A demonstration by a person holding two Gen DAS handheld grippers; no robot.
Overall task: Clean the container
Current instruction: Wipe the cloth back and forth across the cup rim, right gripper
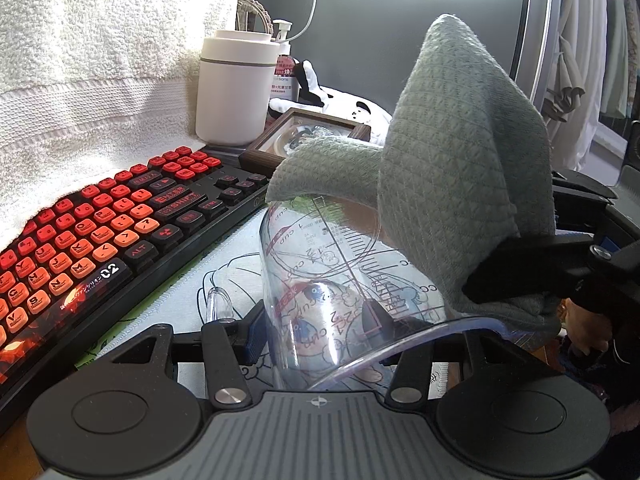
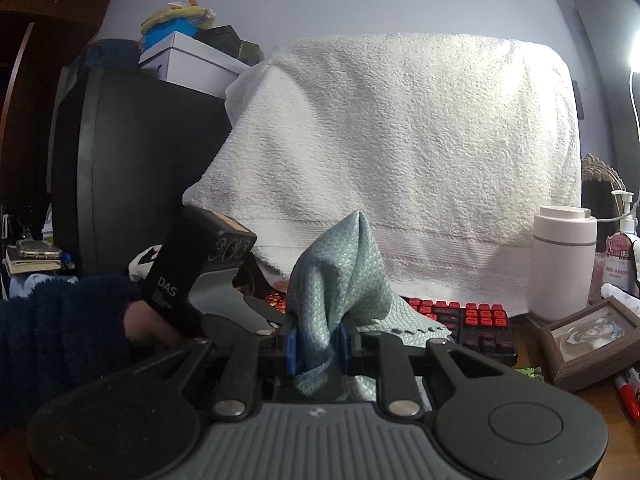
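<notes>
Towel (image 2: 400, 160), one, white, draped behind one keyboard (image 1: 100, 240). Measuring cup (image 1: 320, 280), one, clear, lies between left gripper (image 1: 316, 320) jaws, clenched on its wall. Cloth (image 2: 340, 280), one, green, pinched in right gripper (image 2: 318, 344) jaws, draped over cup's far rim.

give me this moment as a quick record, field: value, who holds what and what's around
left gripper: shut on clear measuring cup, tipped toward the camera
right gripper: shut on green cloth
cloth position: draped over the cup's far end in the left wrist view
surface: printed desk mat
left of cup: red and black keyboard
behind: white towel, white canister, wooden frame
</notes>
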